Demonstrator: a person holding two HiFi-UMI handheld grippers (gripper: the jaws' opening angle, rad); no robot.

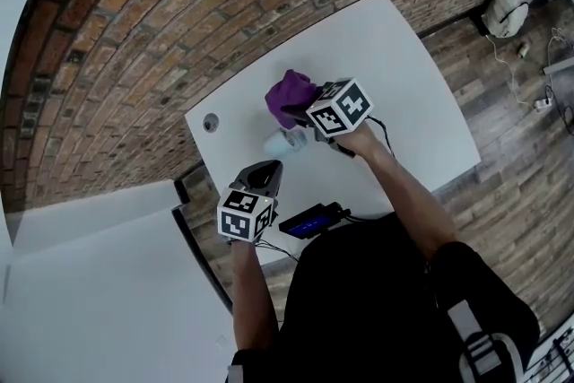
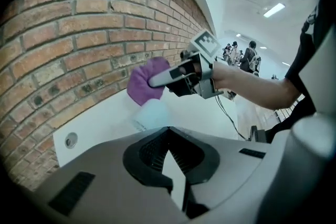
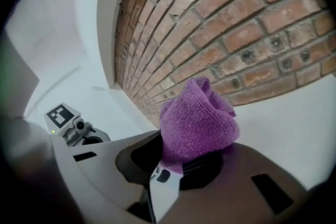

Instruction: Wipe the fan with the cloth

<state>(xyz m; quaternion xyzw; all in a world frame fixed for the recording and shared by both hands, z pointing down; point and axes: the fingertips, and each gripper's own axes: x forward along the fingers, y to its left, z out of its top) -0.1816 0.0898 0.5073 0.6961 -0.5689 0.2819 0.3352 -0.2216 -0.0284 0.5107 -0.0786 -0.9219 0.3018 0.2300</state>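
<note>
- Brick wall (image 1: 179,22): fills the far left and top of the head view, bent by the lens.
- Table (image 1: 404,85): white. A round hole (image 1: 211,123) sits near its left corner. The near edge is hidden by the person's body.
- L gripper (image 1: 266,170): over the table's near-left part and pointing down at it. In its own view the L gripper (image 2: 169,136) has its jaws closed together w/ nothing btwn them.
- Black device (image 1: 309,220): at the near table edge, w/ a blue-lit face. What it is can't be made out.
- Fan (image 1: 285,142): small pale blue-white thing on the table btwn the two grippers. It's blurred in the left gripper view (image 2: 149,113), so no blades or shape can be read.
- Cloth (image 1: 291,94): purple and bunched, just beyond the fan. Whether it touches the fan can't be told.
- R gripper (image 1: 300,114): its tips are covered by the cloth in the head view. In its own view the R gripper (image 3: 173,162) has its jaws clamped on the cloth (image 3: 197,118), which bulges out ahead of them and blocks the table below. The fan isn't seen there.
- Far right: white bag (image 1: 504,12) on the floor, cut off near the frame edge.
</note>
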